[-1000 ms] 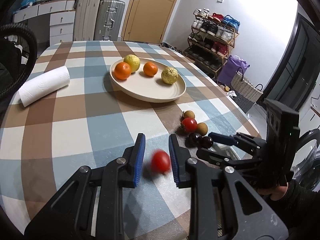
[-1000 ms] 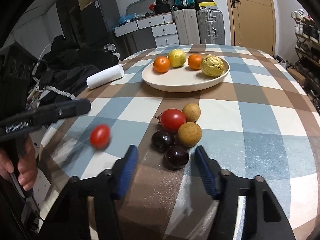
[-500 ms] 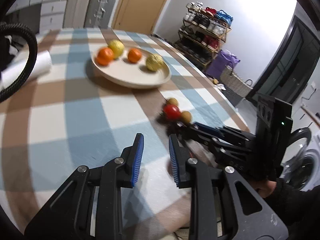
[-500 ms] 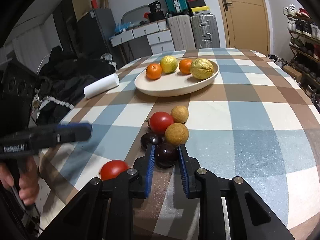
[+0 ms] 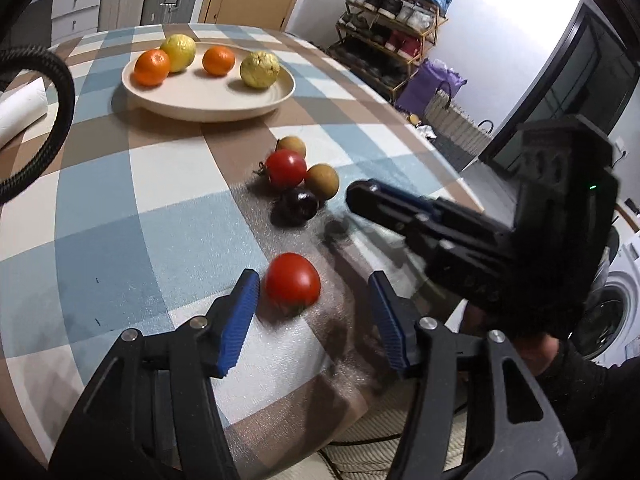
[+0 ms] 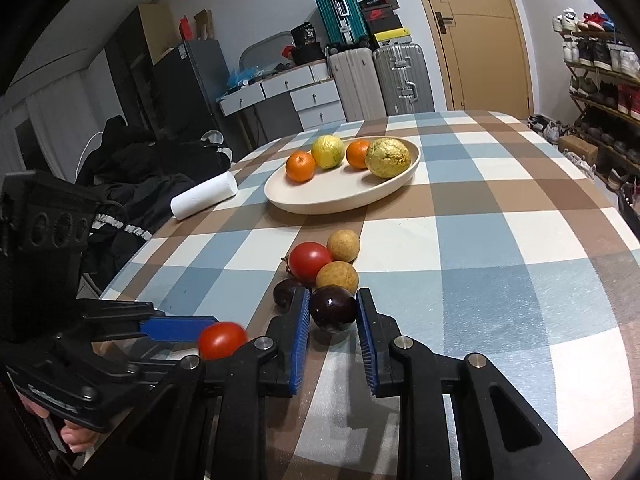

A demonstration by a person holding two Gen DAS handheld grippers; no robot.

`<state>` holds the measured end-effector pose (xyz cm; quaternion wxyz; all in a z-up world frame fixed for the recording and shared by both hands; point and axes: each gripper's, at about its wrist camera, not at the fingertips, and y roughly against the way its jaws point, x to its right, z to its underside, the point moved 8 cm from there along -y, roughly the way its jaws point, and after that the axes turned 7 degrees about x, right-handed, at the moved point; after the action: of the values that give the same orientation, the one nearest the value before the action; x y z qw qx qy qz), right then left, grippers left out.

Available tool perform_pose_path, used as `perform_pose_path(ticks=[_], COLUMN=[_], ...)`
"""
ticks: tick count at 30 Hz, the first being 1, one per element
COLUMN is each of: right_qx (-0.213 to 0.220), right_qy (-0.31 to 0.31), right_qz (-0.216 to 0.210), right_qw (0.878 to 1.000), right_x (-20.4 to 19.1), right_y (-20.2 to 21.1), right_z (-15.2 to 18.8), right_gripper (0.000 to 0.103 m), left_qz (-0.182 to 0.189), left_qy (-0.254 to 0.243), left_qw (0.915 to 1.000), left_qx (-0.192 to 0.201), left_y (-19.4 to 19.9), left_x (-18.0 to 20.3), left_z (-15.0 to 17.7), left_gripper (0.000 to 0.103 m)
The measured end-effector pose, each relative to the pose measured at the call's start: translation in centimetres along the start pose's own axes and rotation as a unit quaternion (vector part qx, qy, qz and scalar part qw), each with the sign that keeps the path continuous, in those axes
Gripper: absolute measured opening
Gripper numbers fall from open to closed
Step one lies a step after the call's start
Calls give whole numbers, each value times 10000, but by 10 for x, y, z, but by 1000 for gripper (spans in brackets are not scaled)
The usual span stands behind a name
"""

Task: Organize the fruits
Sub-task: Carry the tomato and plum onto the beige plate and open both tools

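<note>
My right gripper pinches a dark plum at the near end of the loose fruit cluster, lifted just off the table so it can go to the plate with the oranges and lemons. My left gripper is spread wide around a tomato near the table's edge, the pads not touching it, lined up to close on it. No writing is readable on the grippers; a far-off box may bear a logo, too small to tell.

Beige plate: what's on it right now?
The beige plate holds two oranges, a yellow-green citrus and a bumpy yellow fruit. Anything small behind them is hidden.
</note>
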<state>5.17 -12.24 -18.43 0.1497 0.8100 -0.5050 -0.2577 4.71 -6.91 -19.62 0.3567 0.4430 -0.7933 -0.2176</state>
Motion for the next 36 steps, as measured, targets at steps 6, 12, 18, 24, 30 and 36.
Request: perform_pose_path(ticks=[6,12,18,24,30,36], right_qx=[79,194,337,438,445,213], right_qy=[-80,-70,-160,-285,-190,-195], right_qz=[-18,-73,-215,-364,-508,-657], right_qw=[9999,9998,9991,9980,9975,9974], right_x=[3,4,12,28,39,50], right_y=[3,8,8,-2,-31,-78], right_z=[-3,-16,-47,-92,-146,-190], right_gripper=[24,24,24,24,24,24], left_qz=[-125,-103,-175,-335,-463,-691], left_qy=[-230,-177,-132,-62,-1,57], left_qw=[9997,9998,9990,9970,9946,9934], left_qx=[-37,77,383,693,929,910], left_y=[-5,-1,12,10,-6,-41], left_x=[-1,-6,-18,-41,-61,-85], left_z=[0,-9,-44,-100,-152,-185], left_gripper=[25,25,25,25,25,25])
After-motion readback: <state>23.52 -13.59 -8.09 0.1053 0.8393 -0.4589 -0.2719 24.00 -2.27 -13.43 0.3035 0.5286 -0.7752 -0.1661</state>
